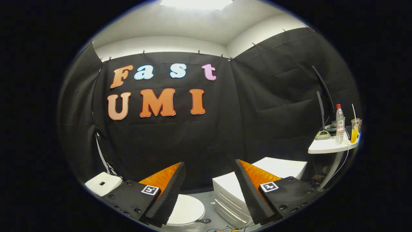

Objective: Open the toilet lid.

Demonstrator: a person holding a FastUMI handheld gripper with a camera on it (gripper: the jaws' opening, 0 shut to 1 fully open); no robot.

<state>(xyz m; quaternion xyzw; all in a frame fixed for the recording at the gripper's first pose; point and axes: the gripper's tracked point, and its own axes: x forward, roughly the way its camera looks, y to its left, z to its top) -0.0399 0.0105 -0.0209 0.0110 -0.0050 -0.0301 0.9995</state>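
A white toilet with its lid (186,210) lying flat and closed sits on the grey floor, low down, partly behind my left finger (167,196). My gripper (210,167) is held well above and short of it, open wide, with nothing between the fingers. The right finger (252,196) overlaps a white drawer unit. The toilet's near part is hidden below the fingers.
A white drawer cabinet (227,190) stands right of the toilet, with a white box top (283,167) behind it. A white side table (328,146) at the far right carries a water bottle (339,124) and an orange drink cup (354,130). A small white box (103,183) sits beyond the left finger.
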